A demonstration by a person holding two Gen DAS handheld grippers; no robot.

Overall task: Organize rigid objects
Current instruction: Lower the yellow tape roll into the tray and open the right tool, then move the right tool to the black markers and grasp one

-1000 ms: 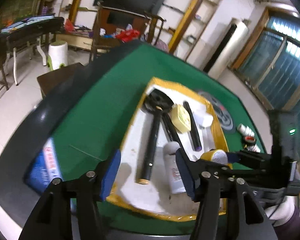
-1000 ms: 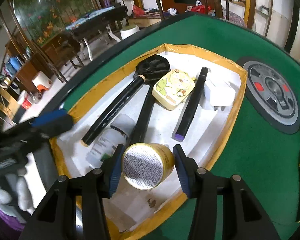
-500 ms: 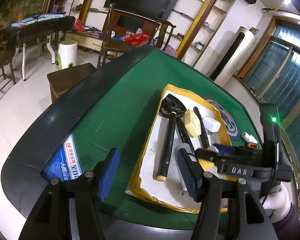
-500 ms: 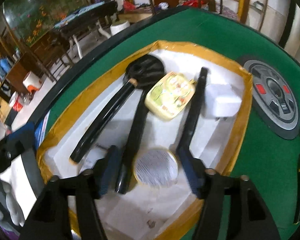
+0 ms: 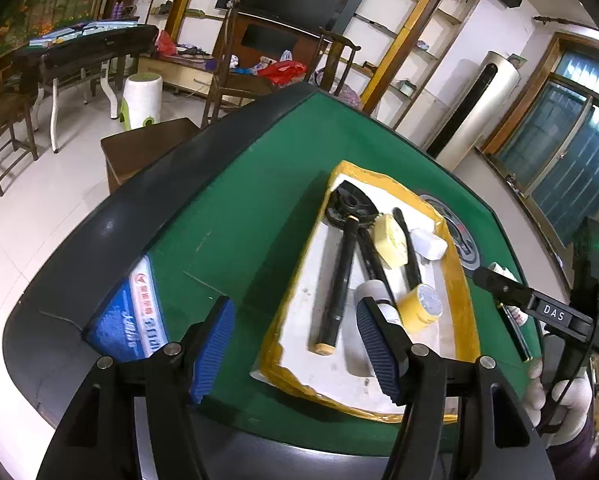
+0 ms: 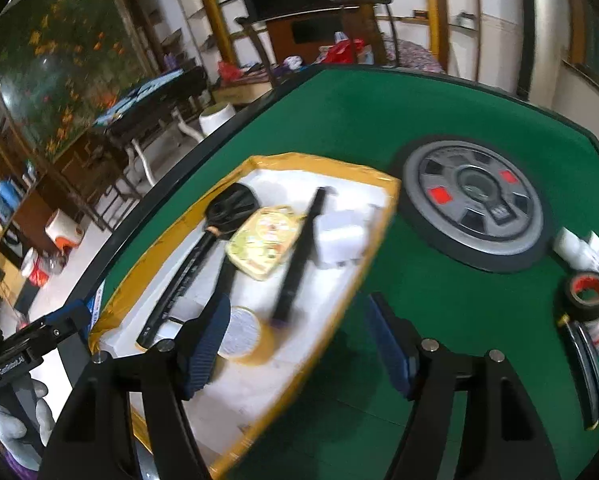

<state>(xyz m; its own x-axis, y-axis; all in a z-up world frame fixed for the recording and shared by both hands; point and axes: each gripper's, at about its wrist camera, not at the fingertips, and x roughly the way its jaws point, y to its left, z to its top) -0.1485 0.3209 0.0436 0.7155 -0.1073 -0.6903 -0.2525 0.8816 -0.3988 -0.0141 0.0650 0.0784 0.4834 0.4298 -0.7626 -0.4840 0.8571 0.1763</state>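
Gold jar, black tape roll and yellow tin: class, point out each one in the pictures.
gold jar (image 5: 422,307): left wrist view, on its grey lid.
black tape roll (image 6: 587,294): right wrist view, on its rim by the red core.
yellow tin (image 6: 264,241): right wrist view, on its printed top.

The left gripper (image 5: 295,344) hangs with its blue pads spread wide over the near edge of the yellow-rimmed white tray (image 5: 457,292). A gold-sided jar (image 5: 421,308) stands inside, right of center.

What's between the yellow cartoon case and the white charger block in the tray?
A long black marker lies between the yellow case and the white block, clearest in the right wrist view.
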